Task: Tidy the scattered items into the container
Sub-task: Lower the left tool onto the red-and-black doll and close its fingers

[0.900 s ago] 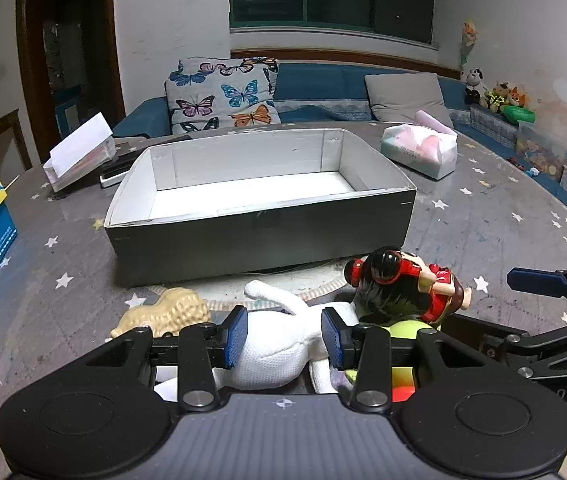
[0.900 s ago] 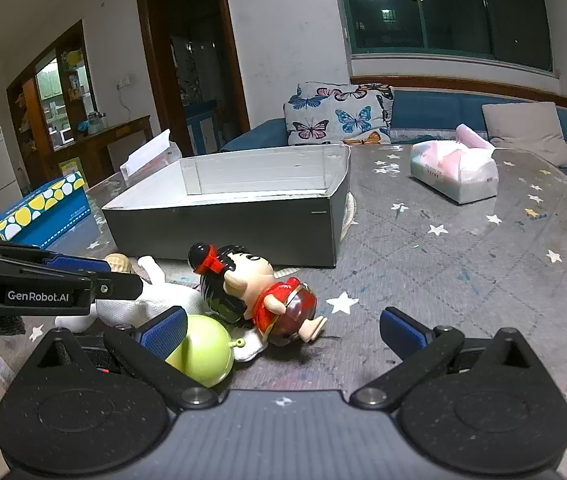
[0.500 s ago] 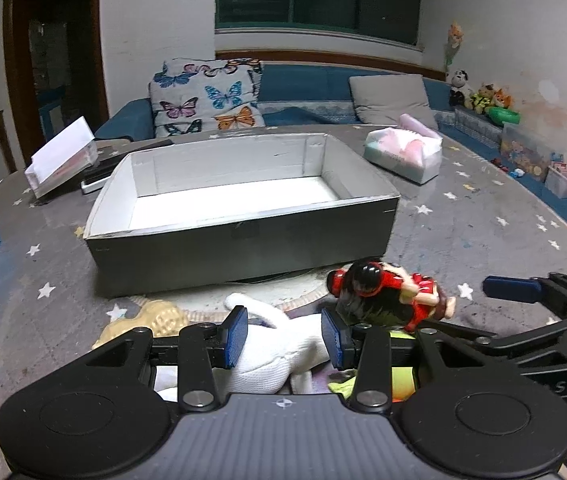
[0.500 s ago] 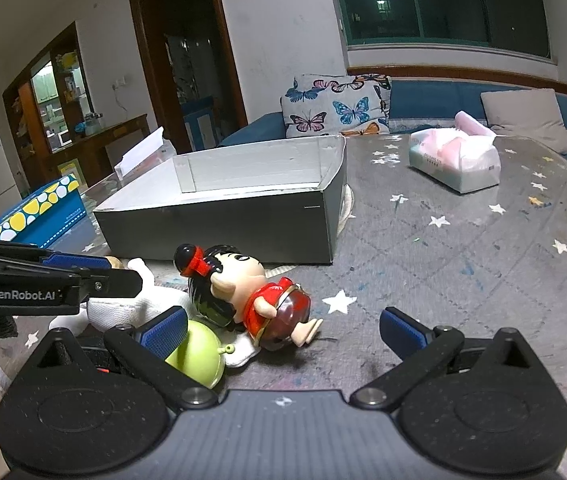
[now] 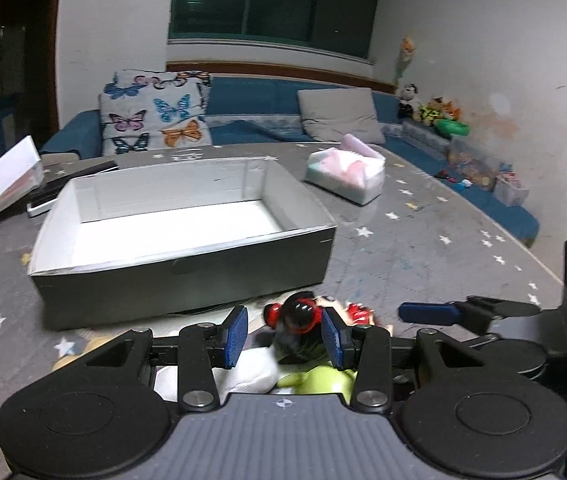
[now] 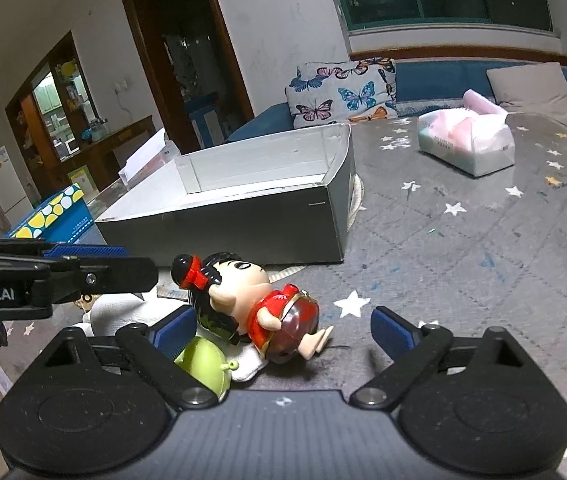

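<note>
While both tongs, left [image 5: 284,335] and right [image 6: 283,330], gape wide and empty, doll [image 6: 255,304] lies on desk [image 6: 463,264] at 6 o'clock of box [image 6: 243,224].

"Robot.AI" on left gripper [image 6: 99,264] arm

White walls [image 5: 123,40], dark window [image 5: 275,0], blue sofa [image 5: 267,100], butterfly cushion [image 5: 155,112]

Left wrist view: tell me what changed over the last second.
The left claw swung from the white plush toward the doll, whose dark head now sits between its open fingers; nothing was gripped. The right claw is open as before, the box is empty as before, and the green ball hasn't moved.
</note>
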